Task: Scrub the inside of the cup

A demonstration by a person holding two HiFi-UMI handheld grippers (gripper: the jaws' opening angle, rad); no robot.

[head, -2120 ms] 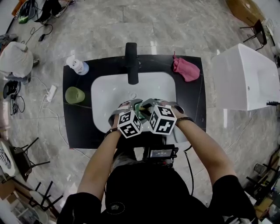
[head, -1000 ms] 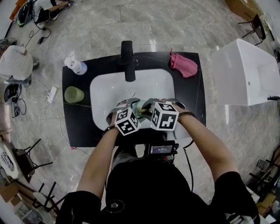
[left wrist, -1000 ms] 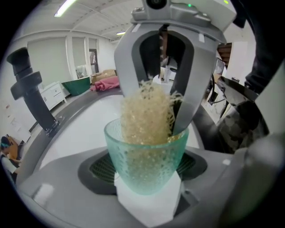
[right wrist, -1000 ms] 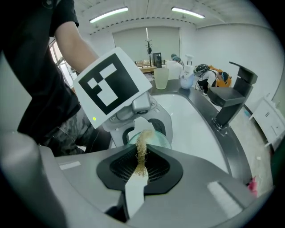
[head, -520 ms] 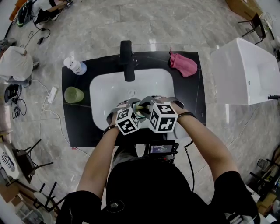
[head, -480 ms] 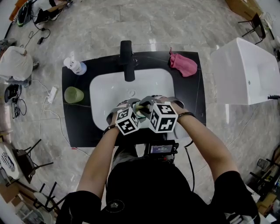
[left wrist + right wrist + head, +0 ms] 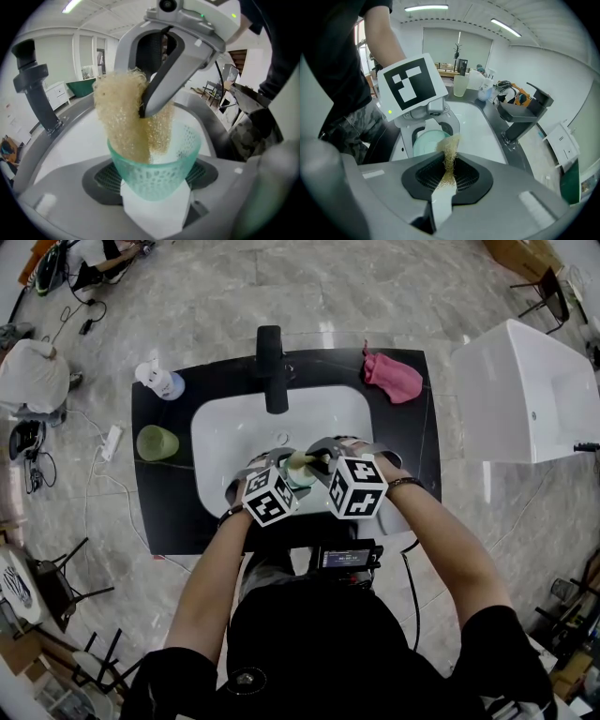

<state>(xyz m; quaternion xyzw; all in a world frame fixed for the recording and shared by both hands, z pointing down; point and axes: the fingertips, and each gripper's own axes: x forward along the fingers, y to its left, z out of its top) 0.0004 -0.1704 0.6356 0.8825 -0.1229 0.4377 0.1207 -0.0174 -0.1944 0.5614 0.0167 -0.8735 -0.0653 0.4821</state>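
Note:
A translucent teal cup (image 7: 154,173) sits tilted between the jaws of my left gripper (image 7: 157,206), which is shut on its base. Over the white basin the cup (image 7: 300,474) lies between the two marker cubes. A beige loofah sponge (image 7: 126,117) hangs into the cup's mouth, part of it above the rim. My right gripper (image 7: 448,176) is shut on the sponge (image 7: 450,150), which stands thin between its pads. In the head view the left gripper (image 7: 281,472) and the right gripper (image 7: 319,460) meet at the cup.
A black faucet (image 7: 270,371) stands behind the white basin (image 7: 217,432) in a black countertop (image 7: 169,502). On the counter are a green cup (image 7: 159,442), a soap bottle (image 7: 161,381) and a pink cloth (image 7: 394,379). A white tub (image 7: 534,395) is at the right.
The right gripper has shifted slightly right and away from me, and more of the sponge shows above the cup's mouth. The left gripper still holds the cup in about the same place.

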